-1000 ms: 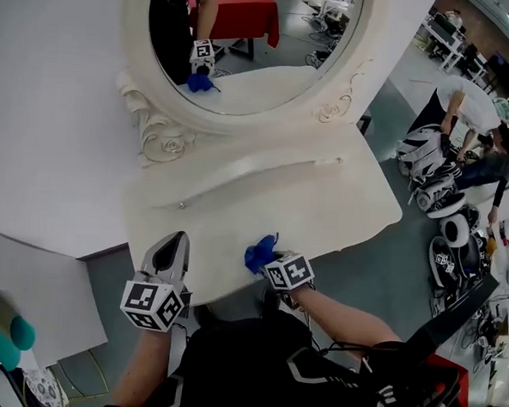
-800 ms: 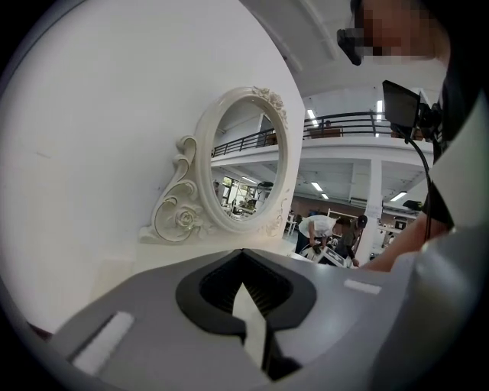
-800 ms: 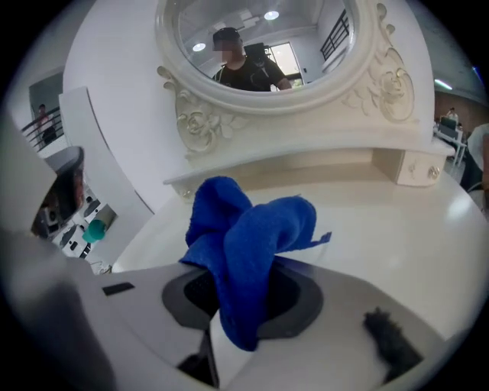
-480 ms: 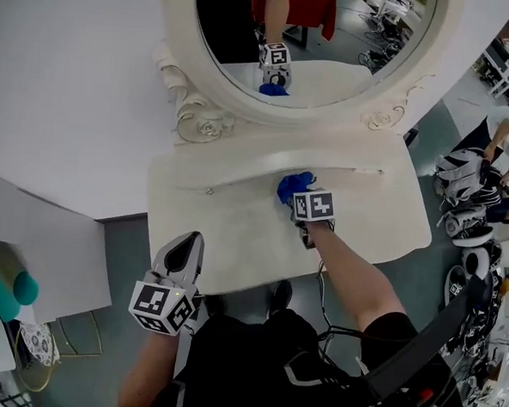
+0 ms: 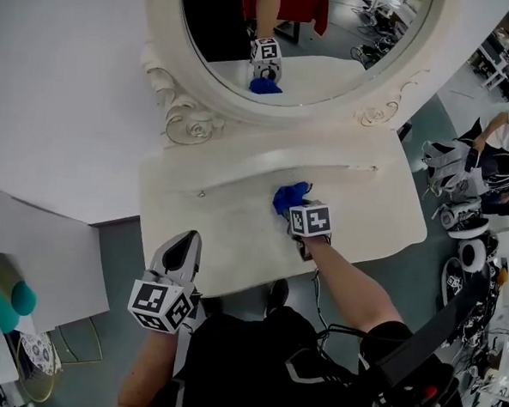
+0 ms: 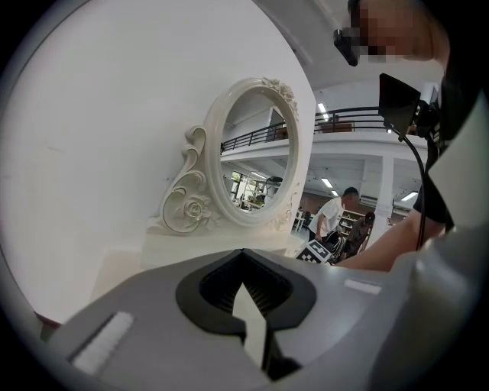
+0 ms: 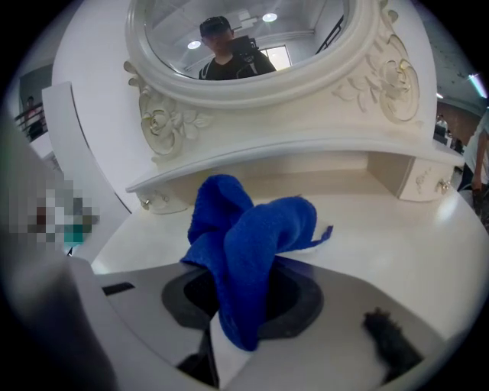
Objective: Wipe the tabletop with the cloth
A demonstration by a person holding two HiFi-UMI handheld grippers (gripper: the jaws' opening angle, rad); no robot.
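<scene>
A blue cloth (image 5: 287, 197) is bunched in my right gripper (image 5: 295, 211), which is shut on it over the middle of the cream dressing tabletop (image 5: 227, 231). In the right gripper view the cloth (image 7: 244, 244) spills out from between the jaws, its loose end lying toward the raised back shelf (image 7: 290, 156). My left gripper (image 5: 176, 255) hovers at the tabletop's front left edge, jaws shut with nothing in them; in the left gripper view its closed tips (image 6: 248, 313) point toward the mirror.
An oval mirror (image 5: 290, 37) in an ornate cream frame stands at the back of the table, against a white wall (image 5: 54, 100). People and bags (image 5: 462, 185) are on the floor to the right. A white board (image 5: 35, 271) stands at the left.
My right gripper swept the cloth from the front edge to the middle back of the tabletop, then drew slightly back toward me. The left gripper stayed at the front left.
</scene>
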